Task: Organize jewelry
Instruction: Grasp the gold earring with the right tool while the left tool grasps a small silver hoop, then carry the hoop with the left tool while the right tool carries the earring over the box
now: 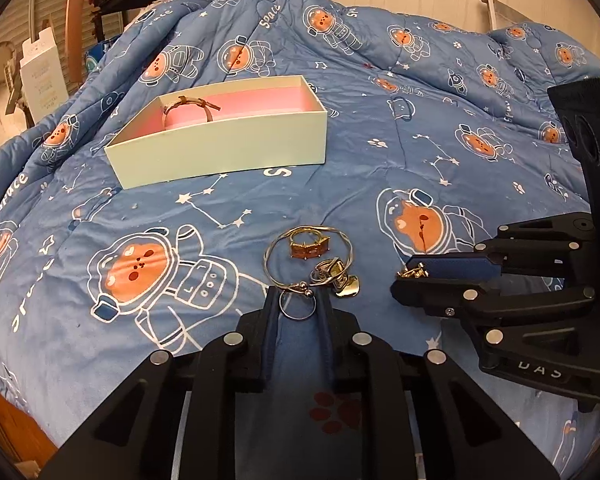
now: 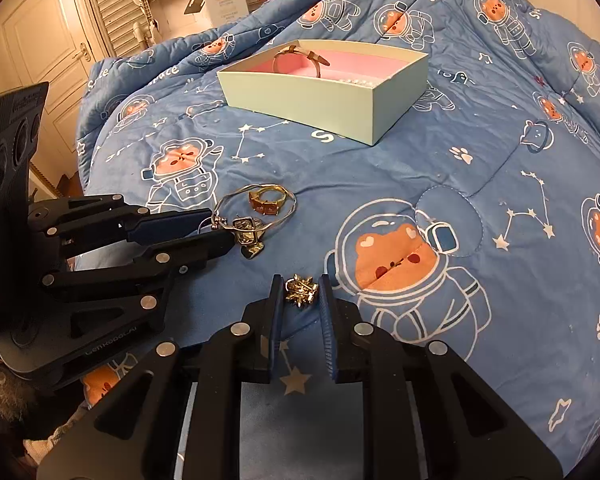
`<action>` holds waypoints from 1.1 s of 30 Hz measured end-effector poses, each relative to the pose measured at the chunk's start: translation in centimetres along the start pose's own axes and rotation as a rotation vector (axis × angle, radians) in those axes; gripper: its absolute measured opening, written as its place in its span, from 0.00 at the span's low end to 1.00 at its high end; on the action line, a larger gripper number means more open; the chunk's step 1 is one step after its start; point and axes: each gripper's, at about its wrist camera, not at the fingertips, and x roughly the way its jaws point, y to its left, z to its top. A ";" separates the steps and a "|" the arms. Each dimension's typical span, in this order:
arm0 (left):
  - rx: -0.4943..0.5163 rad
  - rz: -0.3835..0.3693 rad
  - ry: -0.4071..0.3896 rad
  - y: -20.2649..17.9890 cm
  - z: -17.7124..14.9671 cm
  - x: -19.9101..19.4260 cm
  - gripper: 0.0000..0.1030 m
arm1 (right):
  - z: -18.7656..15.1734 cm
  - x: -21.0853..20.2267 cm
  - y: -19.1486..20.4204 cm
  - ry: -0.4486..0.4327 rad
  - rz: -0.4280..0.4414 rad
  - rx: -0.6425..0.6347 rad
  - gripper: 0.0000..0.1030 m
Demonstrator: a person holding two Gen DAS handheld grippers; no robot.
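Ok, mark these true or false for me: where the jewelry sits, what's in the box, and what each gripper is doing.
1. A brown strap bracelet lies inside the pale green box. True.
2. The right gripper is clamped shut on the silver bangle. False: its fingers stand apart around a small gold ornament, with gaps visible.
3. The gold ring with orange stones sits within the silver bangle's loop. True.
4. The box is lined in blue. False: the lining is pink.
5. The left gripper is open, with a thin silver ring between its fingertips. True.
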 end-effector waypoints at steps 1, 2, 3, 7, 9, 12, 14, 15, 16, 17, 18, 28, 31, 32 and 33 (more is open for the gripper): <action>-0.001 -0.003 -0.001 0.0 0.0 0.0 0.18 | 0.0 0.0 0.0 0.000 0.000 0.000 0.17; -0.003 -0.006 -0.002 0.0 -0.1 -0.1 0.18 | 0.0 0.0 0.0 0.000 -0.001 -0.001 0.17; -0.005 -0.010 -0.003 0.0 -0.1 -0.2 0.18 | 0.0 0.0 0.0 0.000 -0.001 -0.001 0.17; -0.011 -0.030 -0.001 0.0 -0.3 -0.6 0.18 | 0.0 0.0 0.0 0.002 0.000 0.000 0.17; -0.012 -0.035 -0.001 -0.2 -0.4 -0.8 0.18 | -0.2 -0.1 0.1 0.005 0.000 -0.002 0.17; -0.021 -0.042 -0.003 -0.3 -0.9 -1.2 0.17 | -0.3 -0.2 0.2 0.008 0.000 -0.006 0.17; -0.032 -0.046 -0.004 -0.3 -1.1 -1.5 0.18 | -0.5 -0.4 0.2 0.010 0.001 -0.008 0.17; -0.040 -0.051 -0.005 -0.3 -1.2 -1.6 0.18 | -0.6 -0.5 0.2 0.012 0.002 -0.008 0.17; -0.049 -0.055 -0.005 -0.2 -1.4 -1.7 0.18 | -0.7 -0.6 0.2 0.013 0.003 -0.008 0.17; -0.056 -0.057 -0.006 -0.2 -1.5 -1.9 0.18 | -0.8 -0.7 0.2 0.014 0.003 -0.008 0.17; -0.060 -0.057 -0.006 -0.2 -1.6 -2.0 0.18 | -0.8 -0.8 0.3 0.015 0.004 -0.008 0.17; -0.093 -0.050 -0.019 -0.3 -2.4 -3.3 0.18 | -1.5 -1.8 0.4 0.020 0.012 -0.006 0.17; -0.103 -0.054 -0.024 -0.2 -2.4 -3.7 0.18 | -1.5 -2.2 0.5 0.015 0.024 0.002 0.17; -0.106 -0.057 -0.029 -0.2 -2.3 -3.8 0.18 | -1.4 -2.3 0.5 0.014 0.031 0.006 0.17; -0.106 -0.059 -0.033 -0.2 -2.2 -4.0 0.18 | -1.3 -2.4 0.6 0.011 0.038 0.009 0.17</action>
